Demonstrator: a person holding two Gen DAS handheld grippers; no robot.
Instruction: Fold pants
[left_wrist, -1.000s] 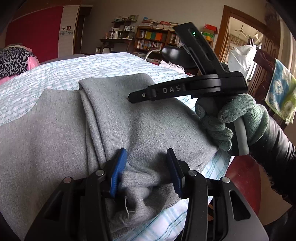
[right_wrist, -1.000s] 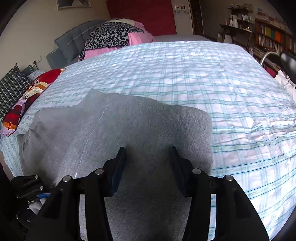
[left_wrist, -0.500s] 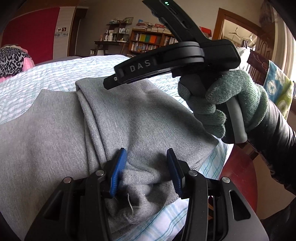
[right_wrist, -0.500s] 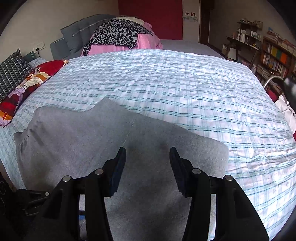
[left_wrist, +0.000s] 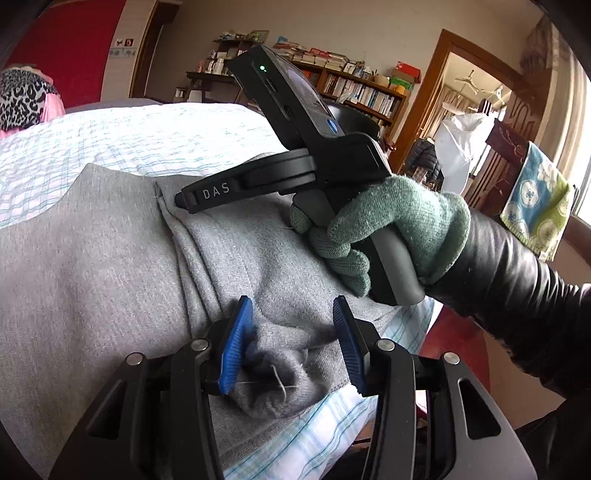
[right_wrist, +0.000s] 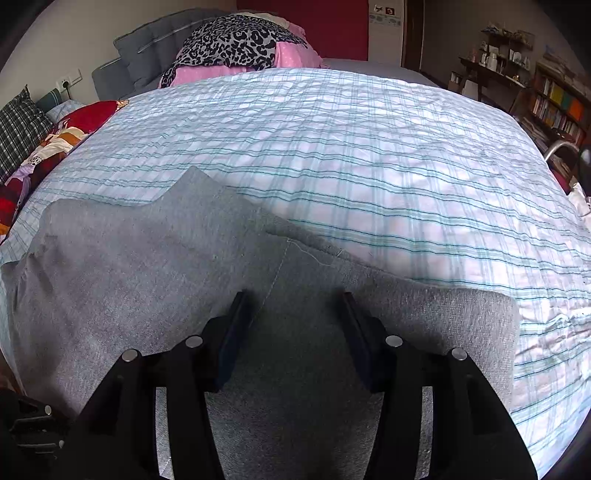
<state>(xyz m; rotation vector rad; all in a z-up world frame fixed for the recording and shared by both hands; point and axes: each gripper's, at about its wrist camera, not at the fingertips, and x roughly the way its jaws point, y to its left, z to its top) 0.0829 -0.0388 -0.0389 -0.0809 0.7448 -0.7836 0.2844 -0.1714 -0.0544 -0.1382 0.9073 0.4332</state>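
Grey sweatpants (left_wrist: 92, 280) lie folded on a blue-checked bed sheet (left_wrist: 155, 140); they also show in the right wrist view (right_wrist: 147, 258). My left gripper (left_wrist: 291, 343) is open, its blue pads either side of a bunched grey cuff (left_wrist: 273, 373) at the bed's near edge. My right gripper (right_wrist: 295, 332) is open and hovers low over the folded leg; it holds nothing. In the left wrist view the right gripper's body (left_wrist: 258, 184) shows, held by a green-gloved hand (left_wrist: 380, 221) above the pants.
The bed sheet (right_wrist: 369, 166) stretches far beyond the pants. Pillows and a leopard-print cloth (right_wrist: 236, 40) lie at the headboard. Bookshelves (left_wrist: 351, 88), a doorway and a hanging towel (left_wrist: 532, 206) stand beyond the bed's right side.
My right gripper dropped back down and swung toward the pants' fold edge. My left gripper stayed at the bunched cuff, jaws still apart.
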